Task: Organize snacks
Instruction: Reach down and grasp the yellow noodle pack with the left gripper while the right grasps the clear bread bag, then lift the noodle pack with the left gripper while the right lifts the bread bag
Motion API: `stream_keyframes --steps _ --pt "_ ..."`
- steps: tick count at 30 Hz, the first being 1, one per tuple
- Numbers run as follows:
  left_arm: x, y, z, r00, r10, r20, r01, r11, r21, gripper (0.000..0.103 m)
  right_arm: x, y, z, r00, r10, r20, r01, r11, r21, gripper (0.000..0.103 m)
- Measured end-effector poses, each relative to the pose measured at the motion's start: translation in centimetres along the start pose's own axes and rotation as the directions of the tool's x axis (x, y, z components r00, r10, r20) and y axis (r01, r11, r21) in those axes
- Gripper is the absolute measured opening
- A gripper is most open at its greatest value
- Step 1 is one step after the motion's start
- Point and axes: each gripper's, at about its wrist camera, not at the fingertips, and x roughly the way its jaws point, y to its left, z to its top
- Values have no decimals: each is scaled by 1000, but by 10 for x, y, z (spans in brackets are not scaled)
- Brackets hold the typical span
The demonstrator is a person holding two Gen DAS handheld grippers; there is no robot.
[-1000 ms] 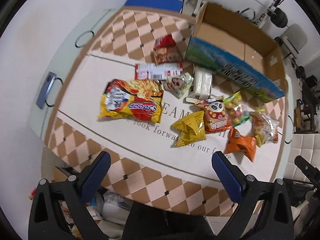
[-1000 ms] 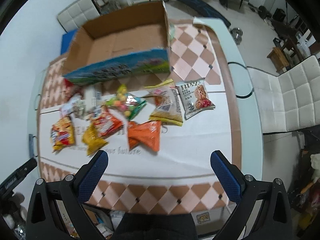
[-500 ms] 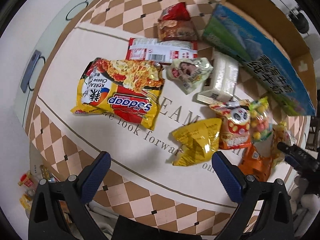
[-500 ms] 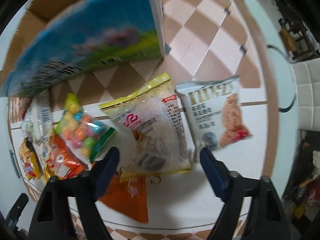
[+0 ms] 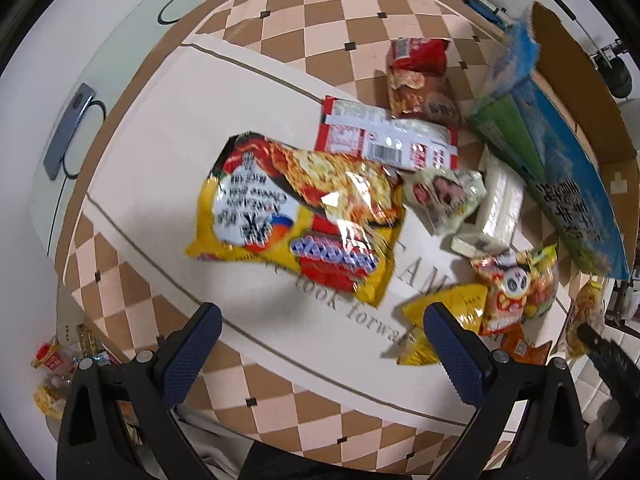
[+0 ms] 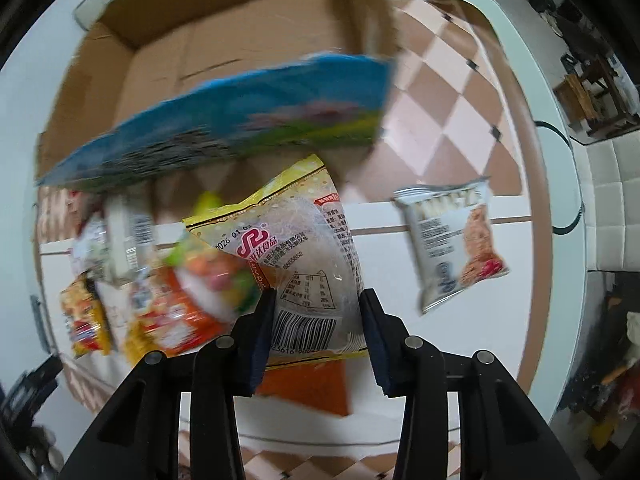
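Snack packs lie scattered on a cream and checked table mat (image 5: 168, 128). My left gripper (image 5: 322, 314) is open and holds nothing, just above the mat below a large yellow and red noodle pack (image 5: 304, 216). A yellow triangular pack (image 5: 452, 304) lies by its right finger. My right gripper (image 6: 318, 300) points down with its jaws closing. A clear noodle pack with yellow edges (image 6: 296, 240) sits between its pads, which press on both sides. Behind it stands an open cardboard box (image 6: 224, 52) with a blue and green printed side.
A grey and white snack pack (image 6: 452, 248) lies to the right of the held pack, and an orange pack (image 6: 312, 384) lies under it. Red and white packs (image 5: 384, 136) lie near the box (image 5: 560, 152). A phone (image 5: 66, 132) rests at the table's left edge.
Both grippers have come down close to the table. The right jaws went from wide open to closed in on the clear noodle pack. The left jaws stayed open.
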Motion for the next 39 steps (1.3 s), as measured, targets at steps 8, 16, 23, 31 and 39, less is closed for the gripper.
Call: stream_keyframes --steps 8,16,23,31,39 --pt "51 2 56 993 81 -86 -69 989 130 103 5 54 -11 999 -34 -28 33 999 -22 44" --pt "79 2 78 988 65 -137 -39 981 188 103 26 96 -12 996 -73 -56 71 997 -40 44" --pt "72 -20 74 997 54 -63 -27 930 367 103 33 126 -15 994 -89 -67 83 992 -94 44" --pt "35 10 96 989 -39 -142 73 968 241 103 30 136 -23 994 -74 -80 64 990 -124 44" --pt "14 51 67 981 -152 -122 127 974 -190 103 32 136 -23 997 -43 -71 37 995 -93 44"
